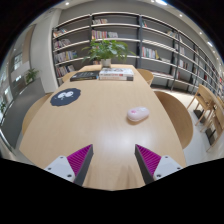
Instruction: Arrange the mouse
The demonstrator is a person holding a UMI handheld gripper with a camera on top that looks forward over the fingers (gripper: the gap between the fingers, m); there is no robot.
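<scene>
A white mouse [137, 114] lies on the light wooden table [100, 130], beyond my fingers and a little to the right of them. A dark round mouse pad [65, 97] lies farther off to the left on the same table. My gripper [115, 162] hangs above the near part of the table, open, with its two purple pads [80, 158] wide apart and only bare tabletop between them. It is well short of both the mouse and the pad.
A stack of books [116, 73] and a green potted plant [106, 50] stand at the table's far end. Wooden chairs [178, 112] flank the table on the right. Bookshelves [150, 40] line the back wall.
</scene>
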